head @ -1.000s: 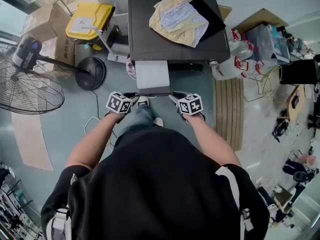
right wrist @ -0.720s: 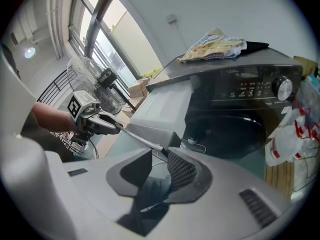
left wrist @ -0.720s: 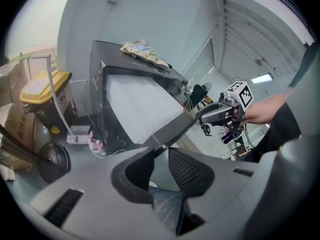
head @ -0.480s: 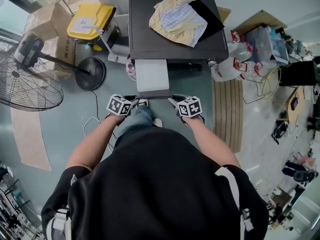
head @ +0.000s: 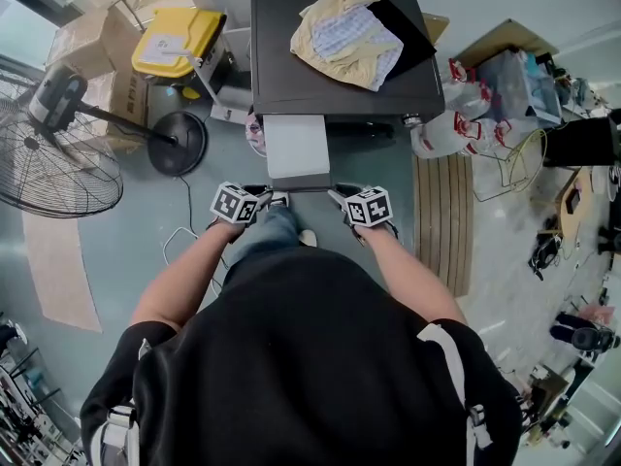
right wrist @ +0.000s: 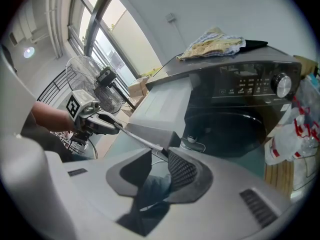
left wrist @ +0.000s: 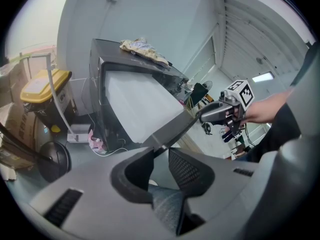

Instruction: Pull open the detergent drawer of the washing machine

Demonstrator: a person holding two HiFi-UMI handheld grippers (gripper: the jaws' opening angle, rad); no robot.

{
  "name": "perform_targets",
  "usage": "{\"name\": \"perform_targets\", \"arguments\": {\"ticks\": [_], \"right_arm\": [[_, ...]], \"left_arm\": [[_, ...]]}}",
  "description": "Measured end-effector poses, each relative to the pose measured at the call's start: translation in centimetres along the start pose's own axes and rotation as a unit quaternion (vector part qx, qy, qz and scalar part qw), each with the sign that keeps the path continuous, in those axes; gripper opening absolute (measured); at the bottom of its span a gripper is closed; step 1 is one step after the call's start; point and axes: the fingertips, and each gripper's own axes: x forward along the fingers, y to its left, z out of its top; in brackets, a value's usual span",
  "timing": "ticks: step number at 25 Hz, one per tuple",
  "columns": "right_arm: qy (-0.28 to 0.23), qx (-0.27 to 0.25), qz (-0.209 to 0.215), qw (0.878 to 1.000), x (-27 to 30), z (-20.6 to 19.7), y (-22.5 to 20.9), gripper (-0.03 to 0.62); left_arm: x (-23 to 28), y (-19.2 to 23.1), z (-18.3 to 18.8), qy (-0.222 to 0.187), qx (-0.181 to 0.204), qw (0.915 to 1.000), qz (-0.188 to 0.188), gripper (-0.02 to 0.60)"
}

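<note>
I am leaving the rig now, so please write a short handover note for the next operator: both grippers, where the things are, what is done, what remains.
Left gripper: shut on the left end of the detergent drawer, at its front panel.
Right gripper: shut on the right end of that panel.
Drawer: pulled well out of the washing machine, toward the person.
Done: the drawer is open.
Left: probably only to release both grippers and back away.
</note>
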Motion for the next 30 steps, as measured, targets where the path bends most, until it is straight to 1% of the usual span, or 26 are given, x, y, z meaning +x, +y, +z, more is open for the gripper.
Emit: {"name": "perform_targets", "arguments": {"ticks": [11,15,17,19,27,30], "right_arm": [[-0.005,0.008,0.000,1.000,0.3,-0.3,0.2,0.117],[-0.007,0.004,-0.004,1.000,0.3,0.0,0.3,0.123],[-0.004,-0.006,-0.006,1.000,0.3,0.1,0.5,0.155],[0.000,-0.017,-0.010,1.000,0.4,0.1,0.6,0.170],[-0.012,-0.019,-0.003,1.000,-0.3,0.4,1.0,0.183],[-0.017,-0.024,-0.006,1.000,-1.1,0.6,0.9,0.183]], "left_arm": [[-0.1,0.1,-0.2,-0.003,-0.004,1.0000,0.007,0.101],[-0.2,0.0,-0.1,-0.006,-0.005,1.0000,0.003,0.101],[-0.4,0.0,-0.1,-0.006,-0.001,1.0000,0.004,0.122],[-0.4,0.0,-0.2,-0.006,0.003,1.0000,0.005,0.141],[-1.0,-0.6,-0.1,-0.013,0.008,0.9998,0.009,0.196],[-1.4,-0.8,-0.1,-0.017,0.010,0.9997,0.014,0.204]]}}
